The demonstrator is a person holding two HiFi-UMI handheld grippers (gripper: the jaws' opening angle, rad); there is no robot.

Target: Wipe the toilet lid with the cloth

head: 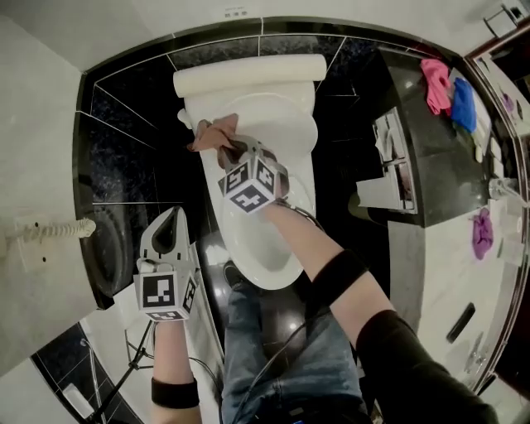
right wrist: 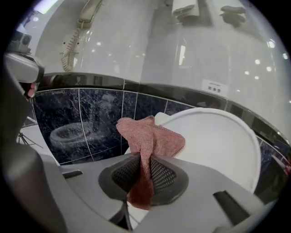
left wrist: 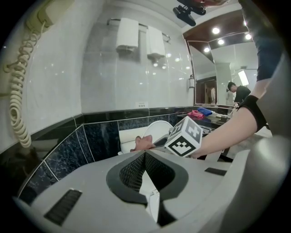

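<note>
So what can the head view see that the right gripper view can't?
Only the head view shows the person's jeans and the marker cube on the right gripper. Only the right gripper view shows the jaws clamped on the reddish cloth, and two wall dispensers. Both show that cloth and the white toilet lid.

I see the pink cloth (right wrist: 152, 136) bunched and creased, by the left edge of the white lid (right wrist: 213, 145).

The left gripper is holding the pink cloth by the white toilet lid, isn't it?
Not the left one. The right gripper is holding the pink cloth by the white toilet lid; the right gripper view shows it.
</note>
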